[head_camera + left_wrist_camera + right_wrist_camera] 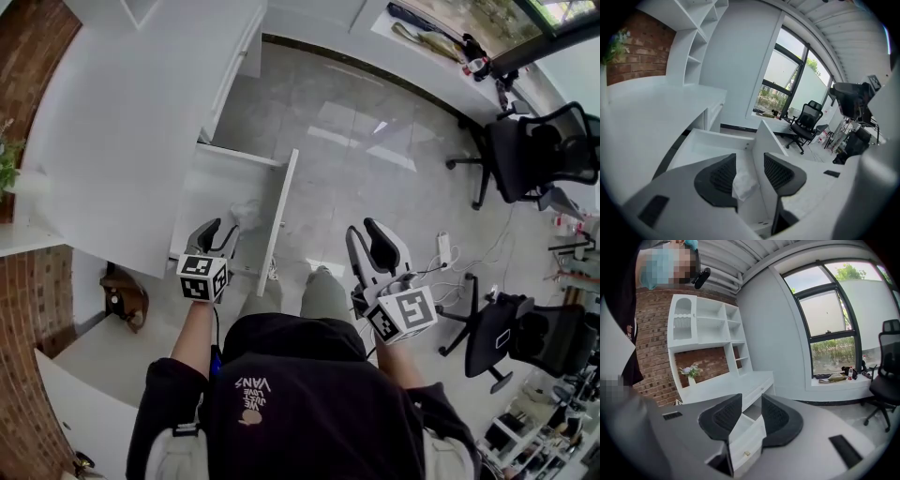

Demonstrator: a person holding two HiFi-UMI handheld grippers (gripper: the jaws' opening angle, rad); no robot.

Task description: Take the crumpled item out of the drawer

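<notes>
The white drawer [278, 220] stands pulled out from the white desk [131, 122]. A crumpled white item [246, 211] lies inside it. My left gripper [221, 232] hovers just over the drawer's near end, jaws open. In the left gripper view the crumpled item [744, 180] shows in the gap between the pads without either touching it, low inside the drawer [717, 140]. My right gripper [366, 232] is held over the floor to the right of the drawer, open with nothing in it. Between its jaws the right gripper view shows the drawer [745, 437] from outside.
A black office chair [534, 150] stands at the far right and another [511, 337] nearer, with a power strip and cables [445, 248] on the grey floor. A brown object [127, 295] sits under the desk. White shelves [703, 329] rise above the desk against a brick wall.
</notes>
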